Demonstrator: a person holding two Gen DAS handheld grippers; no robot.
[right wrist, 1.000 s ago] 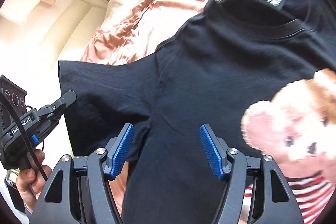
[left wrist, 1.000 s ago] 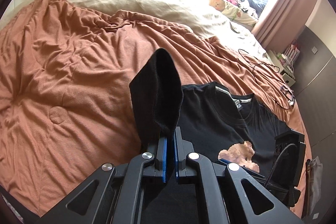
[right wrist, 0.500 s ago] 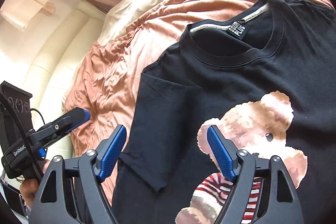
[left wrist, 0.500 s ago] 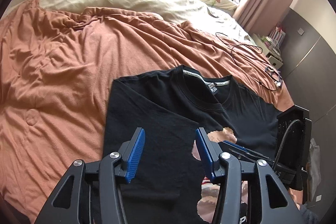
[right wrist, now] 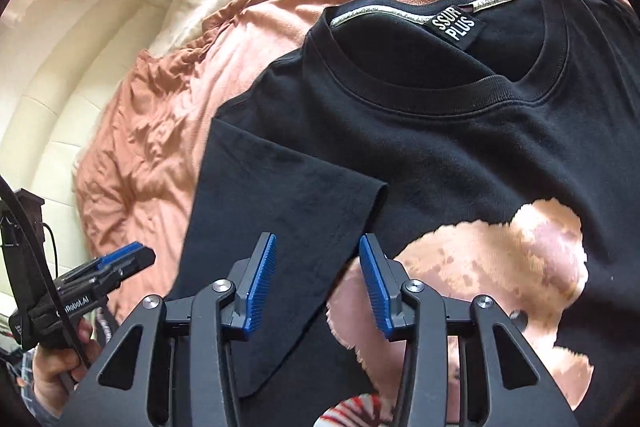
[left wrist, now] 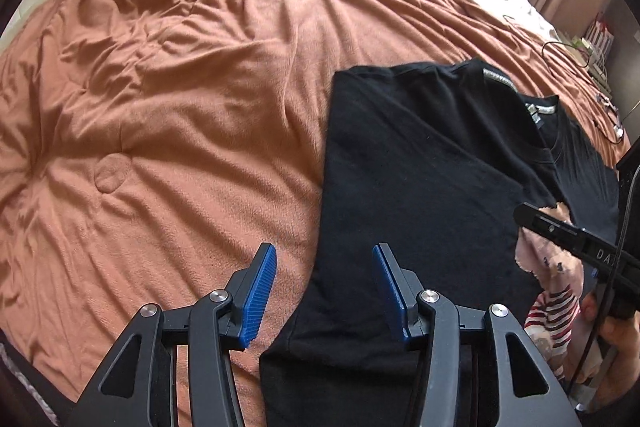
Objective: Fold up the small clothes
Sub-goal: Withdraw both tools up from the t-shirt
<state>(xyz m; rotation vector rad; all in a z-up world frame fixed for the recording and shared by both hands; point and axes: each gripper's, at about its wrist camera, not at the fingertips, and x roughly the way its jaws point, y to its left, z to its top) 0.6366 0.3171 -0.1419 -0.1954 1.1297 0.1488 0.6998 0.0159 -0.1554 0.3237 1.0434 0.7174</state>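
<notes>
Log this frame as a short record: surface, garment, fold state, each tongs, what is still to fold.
surface: orange blanket on a bed
garment: black T-shirt, front up, bear print
fold state: one sleeve and its side lie folded over the front, reaching the print's edge
left tongs: open, empty, over the folded side edge
right tongs: jaws just closing, nothing pinched, above the sleeve hem
still to fold: the other side appears unfolded, though it runs out of view

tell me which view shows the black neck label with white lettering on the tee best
The right wrist view: the black neck label with white lettering sits close, unobstructed, readable as SSUR PLUS. In the left wrist view the label is small, edge-on and unreadable.
</notes>
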